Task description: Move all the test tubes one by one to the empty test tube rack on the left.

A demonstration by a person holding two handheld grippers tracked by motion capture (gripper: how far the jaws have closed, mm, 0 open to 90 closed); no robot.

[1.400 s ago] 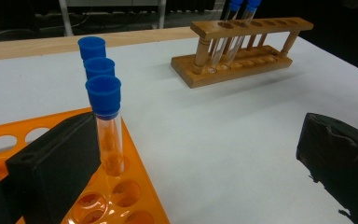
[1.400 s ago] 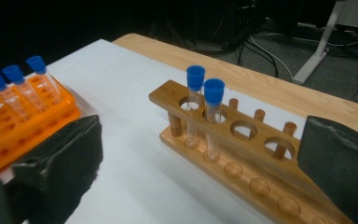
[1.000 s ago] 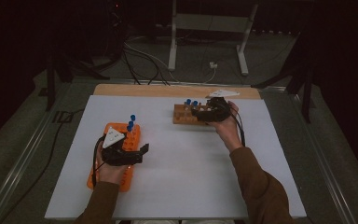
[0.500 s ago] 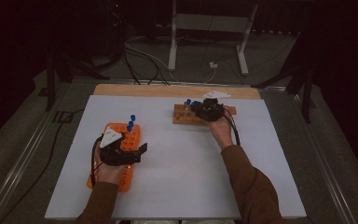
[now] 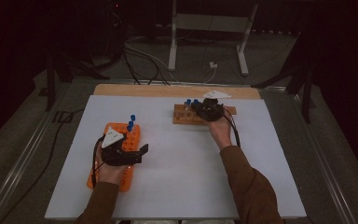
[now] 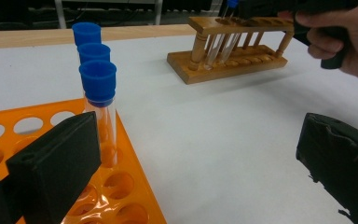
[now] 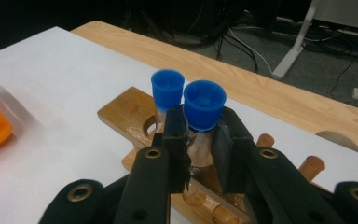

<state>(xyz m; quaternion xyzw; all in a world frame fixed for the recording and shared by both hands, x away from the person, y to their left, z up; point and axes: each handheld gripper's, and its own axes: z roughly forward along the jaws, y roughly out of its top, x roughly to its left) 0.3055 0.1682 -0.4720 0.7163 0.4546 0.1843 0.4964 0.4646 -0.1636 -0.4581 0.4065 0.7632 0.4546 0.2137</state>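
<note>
My right gripper [image 7: 199, 135] is shut on a clear test tube with a blue cap [image 7: 204, 105]. Its jaws have just been closing, and the pads now press on the glass just under the cap. The tube stands upright in the wooden rack [image 7: 126, 112], with a second blue-capped tube [image 7: 167, 88] right behind it. In the high view the right gripper [image 5: 200, 106] sits over the wooden rack [image 5: 184, 116] at the back. My left gripper [image 6: 198, 140] is open with nothing between its jaws, low over the orange rack [image 6: 32, 126]. Three blue-capped tubes [image 6: 98, 81] stand in a row in that rack.
A white sheet [image 5: 182, 163] covers the table between the two racks. A bare wooden strip [image 5: 140, 90] runs along the far edge. Beyond the table, cables [image 5: 140, 51] and a metal stand [image 5: 205, 23] are on the dark floor.
The right gripper has edged slightly left over the wooden rack. The left hand and the orange rack have stayed where they were.
</note>
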